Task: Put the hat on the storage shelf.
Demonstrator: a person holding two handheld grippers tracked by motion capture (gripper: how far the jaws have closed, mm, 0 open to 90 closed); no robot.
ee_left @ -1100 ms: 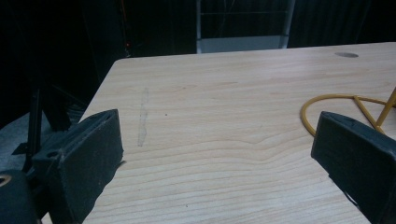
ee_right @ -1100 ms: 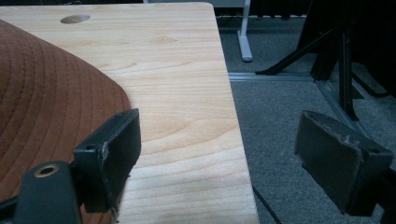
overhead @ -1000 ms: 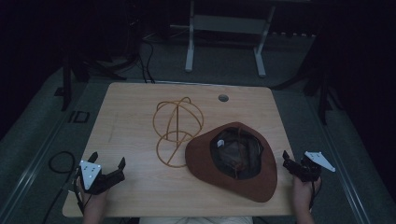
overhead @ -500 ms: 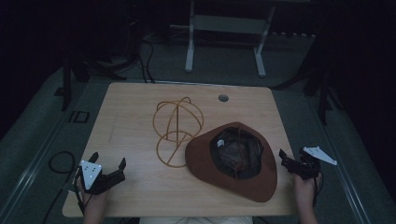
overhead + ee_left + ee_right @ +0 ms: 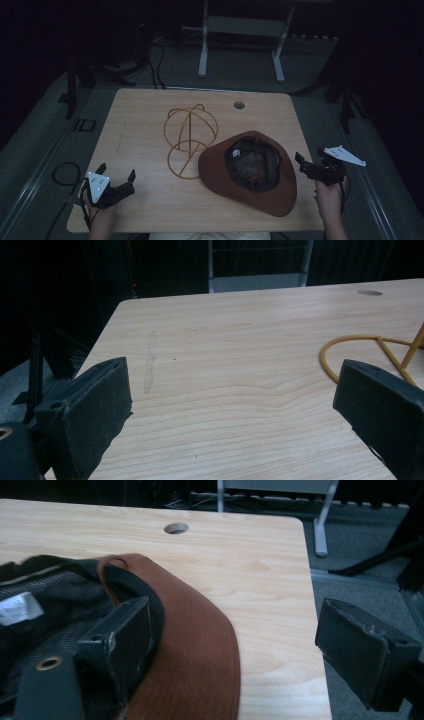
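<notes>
the brown hat (image 5: 250, 172) lies crown down on the near right of the worktop (image 5: 145, 110), its dark lining with a white label showing inside, and its brim overlaps the base ring of the yellow wire stand (image 5: 189, 137) to its left. since a second ago the right gripper (image 5: 314, 165) has edged in from beyond the right edge toward the brim, jaws spread, one over the brim in the right gripper view. the left gripper (image 5: 117, 182) hovers spread over the near left corner, with bare wood to its far side.
</notes>
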